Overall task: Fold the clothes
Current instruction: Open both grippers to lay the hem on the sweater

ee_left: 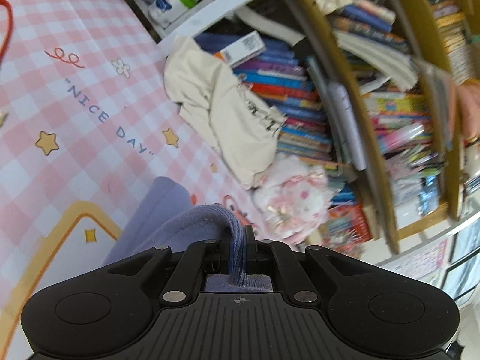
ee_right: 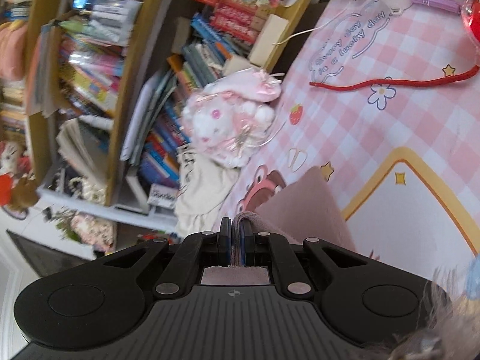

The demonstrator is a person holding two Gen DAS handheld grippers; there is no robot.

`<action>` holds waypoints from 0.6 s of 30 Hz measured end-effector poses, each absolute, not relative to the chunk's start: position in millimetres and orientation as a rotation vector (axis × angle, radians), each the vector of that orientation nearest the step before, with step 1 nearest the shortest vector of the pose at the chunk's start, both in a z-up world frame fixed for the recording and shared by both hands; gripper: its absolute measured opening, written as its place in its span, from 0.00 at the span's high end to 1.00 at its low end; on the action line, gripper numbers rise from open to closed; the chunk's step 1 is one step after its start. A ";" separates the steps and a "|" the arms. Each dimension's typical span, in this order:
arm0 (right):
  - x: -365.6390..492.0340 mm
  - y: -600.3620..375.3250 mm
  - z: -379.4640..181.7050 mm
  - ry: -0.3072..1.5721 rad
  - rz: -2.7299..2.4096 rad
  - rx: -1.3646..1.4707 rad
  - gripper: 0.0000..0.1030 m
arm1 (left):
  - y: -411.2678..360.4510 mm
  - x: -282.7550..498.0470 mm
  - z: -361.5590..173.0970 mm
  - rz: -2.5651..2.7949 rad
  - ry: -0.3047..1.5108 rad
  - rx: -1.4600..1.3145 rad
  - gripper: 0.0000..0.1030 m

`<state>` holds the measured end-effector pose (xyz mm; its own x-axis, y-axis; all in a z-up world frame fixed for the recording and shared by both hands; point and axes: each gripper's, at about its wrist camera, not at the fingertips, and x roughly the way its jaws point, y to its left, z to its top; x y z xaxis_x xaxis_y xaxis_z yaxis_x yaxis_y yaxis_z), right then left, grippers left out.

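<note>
Both grippers busy at once here, each clamped on cloth. Left gripper pressed together on a ribbed hem of the lavender garment, with the rest of the fabric trailing off to the near left over the pink checked mat. Right gripper likewise pinching a thin fold of cloth, looking more dusty pink in that view, draped to the near right across the same kind of mat. Hard to say whether that's one garment under different light or two separate pieces; leaning toward one item held by two corners, but can't confirm from these shots. Looks lifted at the pinch points and hanging down to the mat, not laid out flat. So, judging progress: early to middle, probably mid-carry of an edge, no finished neat fold visible anywhere. Still to do, most likely: bring the held edge over, lay it down, smooth, let go, maybe fold once more. Off the far edge of the mat, a cream garment with dark lettering slumped against the bookshelf, plus a pink plush toy right beside it, both untouched and unfolded. Red cord lying on the far side of the mat, worth not snagging. Background pretty blurred, so details out there fuzzy.
</note>
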<state>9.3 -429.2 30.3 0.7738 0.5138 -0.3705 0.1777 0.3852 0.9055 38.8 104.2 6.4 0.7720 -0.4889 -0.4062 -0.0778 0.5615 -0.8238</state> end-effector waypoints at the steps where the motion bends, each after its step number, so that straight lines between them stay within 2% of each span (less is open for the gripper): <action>1: 13.6 -429.0 26.4 0.694 0.227 1.185 0.94 | 103.6 45.9 3.2 -0.261 0.688 -0.946 0.96; 6: 38.0 -424.3 3.0 0.731 0.155 1.194 0.94 | 100.8 76.9 -12.3 -0.249 0.802 -0.874 0.94; 8: 46.1 -422.8 -6.0 0.746 0.117 1.192 0.90 | 99.6 86.4 -15.9 -0.251 0.845 -0.832 0.89; 9: 49.5 -422.4 -9.4 0.750 0.093 1.186 0.88 | 99.8 91.5 -16.2 -0.241 0.875 -0.809 0.80; 10: 51.9 -422.6 -10.8 0.747 0.069 1.177 0.87 | 101.2 95.4 -15.6 -0.230 0.898 -0.792 0.68; 11: 53.7 -423.1 -10.9 0.742 0.050 1.166 0.79 | 104.7 98.1 -13.7 -0.221 0.904 -0.783 0.61; 12: 55.0 -423.4 -10.1 0.735 0.033 1.153 0.69 | 111.0 98.7 -10.2 -0.210 0.881 -0.780 0.51; 13: 55.7 -423.1 -8.3 0.728 0.020 1.133 0.65 | 117.2 97.9 -5.7 -0.187 0.847 -0.773 0.42; 15: 57.3 -417.8 -0.8 0.725 0.007 1.038 0.63 | 126.2 94.7 4.9 -0.132 0.782 -0.705 0.40; 18: 59.3 -397.3 12.3 0.740 0.032 0.788 0.60 | 120.3 94.1 13.3 -0.206 0.747 -0.533 0.42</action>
<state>59.3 -397.3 12.3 0.7516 0.2903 -0.5924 0.2379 0.7182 0.6539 94.1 120.3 13.3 0.7215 -0.3615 -0.5905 -0.0083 0.8483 -0.5294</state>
